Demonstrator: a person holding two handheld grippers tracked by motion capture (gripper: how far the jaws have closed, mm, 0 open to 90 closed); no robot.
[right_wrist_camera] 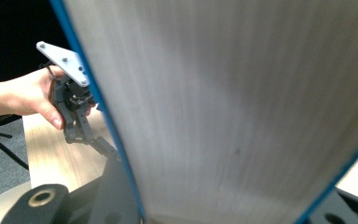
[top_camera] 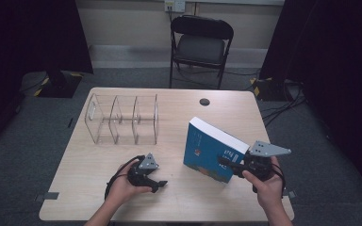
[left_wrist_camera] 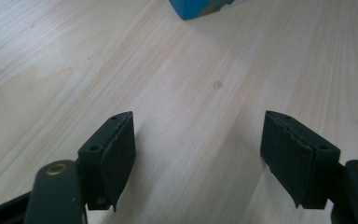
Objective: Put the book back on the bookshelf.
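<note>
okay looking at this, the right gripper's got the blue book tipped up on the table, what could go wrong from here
1. The right gripper clamps the blue book near one edge while it stands tilted on the table, so it could pivot or slip out.
2. The left gripper is open and apart from the book, so nothing would likely catch it.
3. The clear acrylic organizer stands beside the book; a swing that way might knock it.

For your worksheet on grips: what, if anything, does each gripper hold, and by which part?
The right gripper clamps the blue book across its thickness at the page edge, propping it upright. The left gripper holds nothing, its jaws apart over bare table.
</note>
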